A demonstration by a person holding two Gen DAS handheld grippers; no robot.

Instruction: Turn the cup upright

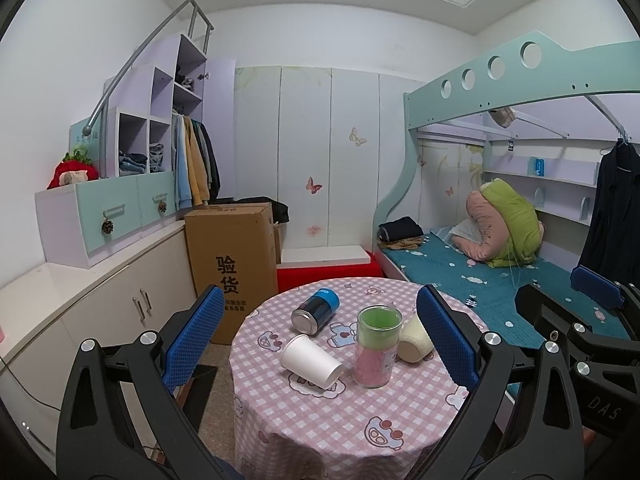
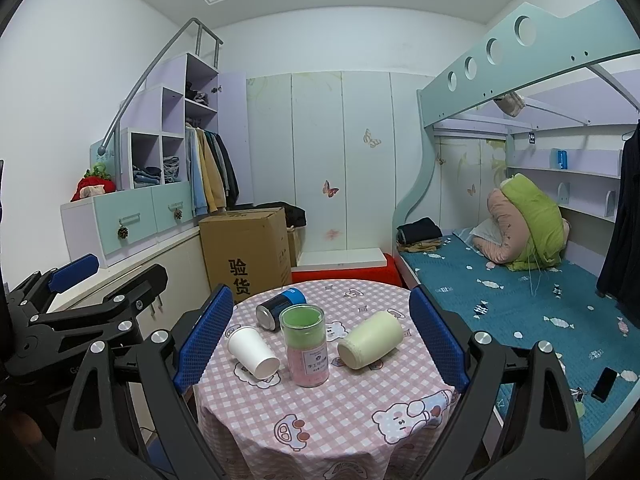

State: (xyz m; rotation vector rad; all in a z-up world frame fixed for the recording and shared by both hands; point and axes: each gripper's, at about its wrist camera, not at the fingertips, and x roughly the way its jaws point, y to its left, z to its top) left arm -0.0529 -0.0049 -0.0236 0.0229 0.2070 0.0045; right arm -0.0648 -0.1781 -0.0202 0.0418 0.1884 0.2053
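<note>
A white paper cup [image 1: 310, 361] lies on its side on the round table with the pink checked cloth [image 1: 320, 420]; it also shows in the right wrist view [image 2: 253, 352]. A cream cup [image 2: 370, 340] lies on its side to the right, partly hidden behind the jar in the left wrist view [image 1: 414, 339]. My left gripper [image 1: 320, 344] is open and empty, held above the near side of the table. My right gripper [image 2: 322, 340] is open and empty, likewise short of the cups.
A tall clear jar with pink and green filling [image 2: 306, 346] stands upright between the cups. A dark can with a blue end [image 1: 316, 310] lies behind them. A cardboard box [image 1: 234, 260] stands left of the table, a bed [image 2: 520, 300] to the right.
</note>
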